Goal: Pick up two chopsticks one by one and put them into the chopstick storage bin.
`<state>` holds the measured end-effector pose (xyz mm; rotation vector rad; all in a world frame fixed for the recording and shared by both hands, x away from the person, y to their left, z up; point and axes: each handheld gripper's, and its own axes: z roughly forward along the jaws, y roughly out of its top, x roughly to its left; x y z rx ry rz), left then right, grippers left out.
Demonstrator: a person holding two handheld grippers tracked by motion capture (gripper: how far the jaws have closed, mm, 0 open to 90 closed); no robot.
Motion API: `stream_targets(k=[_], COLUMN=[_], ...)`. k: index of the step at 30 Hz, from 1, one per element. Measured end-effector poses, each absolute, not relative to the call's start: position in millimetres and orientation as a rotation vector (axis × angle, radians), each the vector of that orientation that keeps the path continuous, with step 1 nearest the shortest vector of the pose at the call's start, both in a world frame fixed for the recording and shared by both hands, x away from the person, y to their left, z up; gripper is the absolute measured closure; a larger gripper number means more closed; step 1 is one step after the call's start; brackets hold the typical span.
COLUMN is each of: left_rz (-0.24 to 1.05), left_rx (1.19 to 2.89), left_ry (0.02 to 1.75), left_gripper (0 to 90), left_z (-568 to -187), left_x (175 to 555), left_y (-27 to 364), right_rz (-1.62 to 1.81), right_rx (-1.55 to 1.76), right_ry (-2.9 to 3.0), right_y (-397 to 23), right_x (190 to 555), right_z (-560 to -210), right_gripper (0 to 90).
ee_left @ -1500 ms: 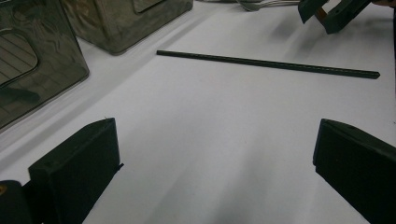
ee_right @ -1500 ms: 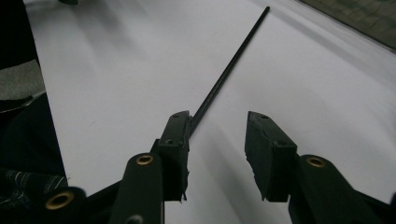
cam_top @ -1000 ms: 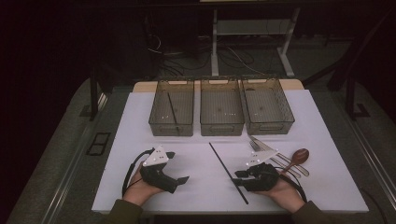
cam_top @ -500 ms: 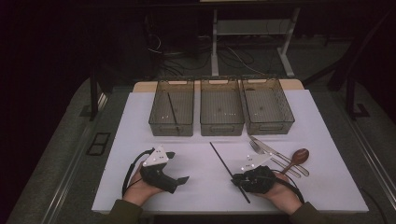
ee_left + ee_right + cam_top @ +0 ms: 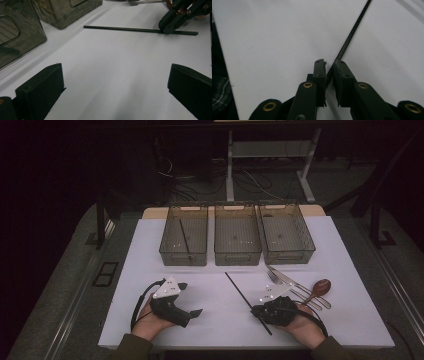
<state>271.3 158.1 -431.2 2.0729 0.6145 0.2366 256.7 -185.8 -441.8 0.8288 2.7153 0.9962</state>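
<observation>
Dim, dark surroundings around a brightly lit white table [image 5: 210, 295]; soft shadows, slightly blurred close foregrounds.

We see our right gripper [image 5: 330, 65] with its jaws nearly together on a thin black rod [image 5: 352, 32], having just been closing; the pads seem to pinch it. The rod runs from between them up to the top right, lying on the white surface [image 5: 274, 37]. At bottom left, a plaid sleeve [image 5: 219, 96]
</observation>
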Motion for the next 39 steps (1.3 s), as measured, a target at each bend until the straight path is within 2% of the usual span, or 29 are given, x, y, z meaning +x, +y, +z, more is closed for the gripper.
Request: stream_targets(k=[19, 39], left_rz=[0.233, 0.232], left_rx=[2.072, 2.072], left_ry=[0.613, 0.61], left_gripper=[0.0, 0.0], left_z=[-431.7, -431.5], left_x=[271.1, 271.3], left_y=[157.3, 157.8], right_rz=[0.961, 0.974], right_rx=[0.937, 0.957], right_ry=[2.657, 2.655], right_y=[-193.5, -197.0], right_x=[260.7, 262.9], right_z=[-442.2, -442.0], right_gripper=[84.2, 84.9])
